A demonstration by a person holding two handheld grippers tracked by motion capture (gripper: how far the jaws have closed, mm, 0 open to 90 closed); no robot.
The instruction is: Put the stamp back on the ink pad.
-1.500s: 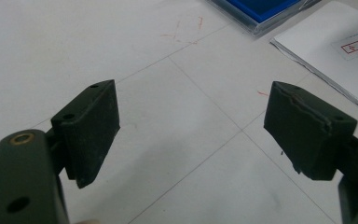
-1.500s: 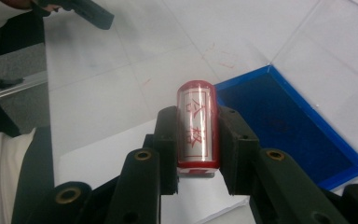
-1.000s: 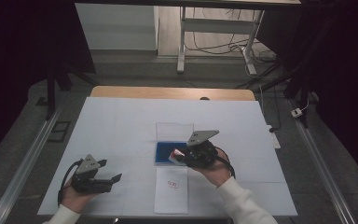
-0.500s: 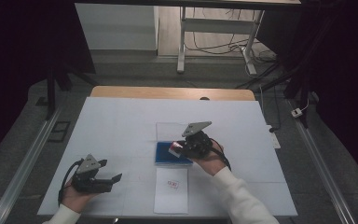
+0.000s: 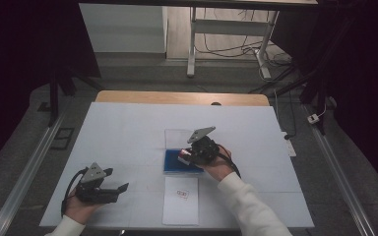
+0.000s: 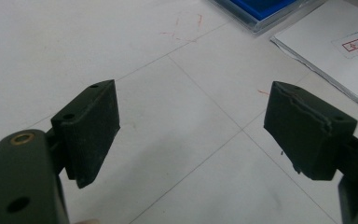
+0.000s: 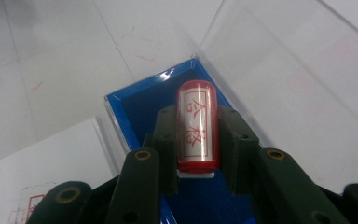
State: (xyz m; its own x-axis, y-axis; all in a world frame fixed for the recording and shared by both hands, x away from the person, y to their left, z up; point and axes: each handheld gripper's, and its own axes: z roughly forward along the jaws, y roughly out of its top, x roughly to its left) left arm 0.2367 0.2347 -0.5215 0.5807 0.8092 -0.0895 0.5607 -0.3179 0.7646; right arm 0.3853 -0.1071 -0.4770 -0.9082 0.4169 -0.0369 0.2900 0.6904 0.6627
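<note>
R gripper [image 7: 196, 140] clamps the stamp [image 7: 196, 123] by its sides — small, light, rigid, prob slick plastic — over the blue ink pad [image 7: 163, 100]; L gripper [image 6: 191, 135] gapes wide, idle.

High view: the white table [image 5: 128, 132] is evenly lit from above — the surroundings fall to near black. Shadows under both hands are soft and faint. Mild barrel bend at the frame edges. Right gripper view: glare streaks on the clear lid [image 7: 298, 70] beside the stamp [image 7: 196, 126], which is sharp; near jaws are blurred. Left gripper view is slightly soft, grainy.
</note>
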